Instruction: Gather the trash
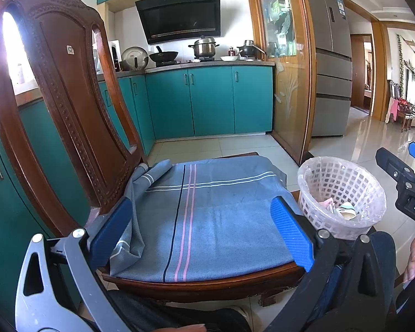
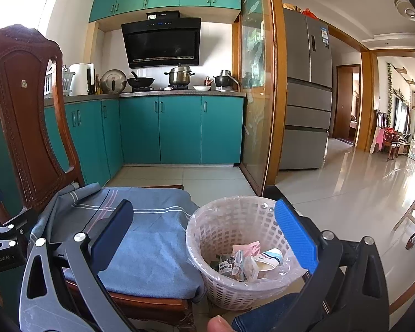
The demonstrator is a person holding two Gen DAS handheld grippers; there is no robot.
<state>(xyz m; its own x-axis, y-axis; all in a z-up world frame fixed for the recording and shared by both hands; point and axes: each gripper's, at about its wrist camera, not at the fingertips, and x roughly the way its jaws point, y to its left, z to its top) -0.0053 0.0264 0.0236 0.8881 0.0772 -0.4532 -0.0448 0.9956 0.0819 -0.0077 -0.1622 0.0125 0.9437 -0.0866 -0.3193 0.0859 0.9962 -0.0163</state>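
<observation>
A white lattice wastebasket (image 2: 229, 285) lined with clear plastic stands beside the chair; inside lie wrappers and a paper cup (image 2: 268, 260). The same wastebasket (image 1: 343, 193) shows right of the seat in the left wrist view. My right gripper (image 2: 204, 235) hovers open above the basket's near rim, nothing between its blue pads. My left gripper (image 1: 204, 229) is open over the blue-grey striped cloth (image 1: 207, 221) covering the chair seat, and it holds nothing. No loose trash shows on the cloth. The right gripper (image 1: 406, 174) also pokes in at the far right of the left wrist view.
A carved wooden chair back (image 1: 58, 88) rises at left. Teal kitchen cabinets (image 1: 207, 99) and a stove with pots stand behind. A glass-panelled wooden door frame (image 1: 290, 77) and a grey fridge (image 1: 332, 69) are at right. A person's knee (image 2: 265, 315) and fingertip sit below.
</observation>
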